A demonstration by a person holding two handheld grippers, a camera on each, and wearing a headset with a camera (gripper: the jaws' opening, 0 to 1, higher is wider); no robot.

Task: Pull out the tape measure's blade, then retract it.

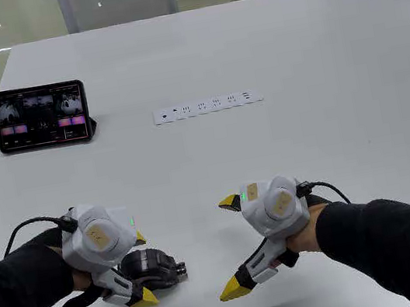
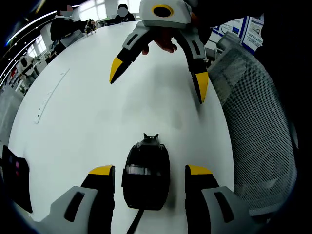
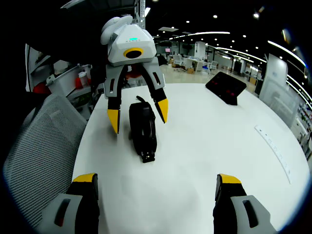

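Observation:
A black tape measure lies on the white table, its blade drawn in and its tip pointing right. My left gripper straddles it, open, one yellow fingertip on each side with a small gap to the case. In the left gripper view the tape measure sits between the jaws of my left gripper, and my right gripper faces it, open. My right gripper hangs wide open to the right of the tape, holding nothing. In the right gripper view, the tape measure lies beyond my right gripper, under my left gripper.
A tablet stands propped at the back left, and a white power strip lies mid-table. A grey mesh chair sits at the near table edge. Bare tabletop stretches to the right and behind the grippers.

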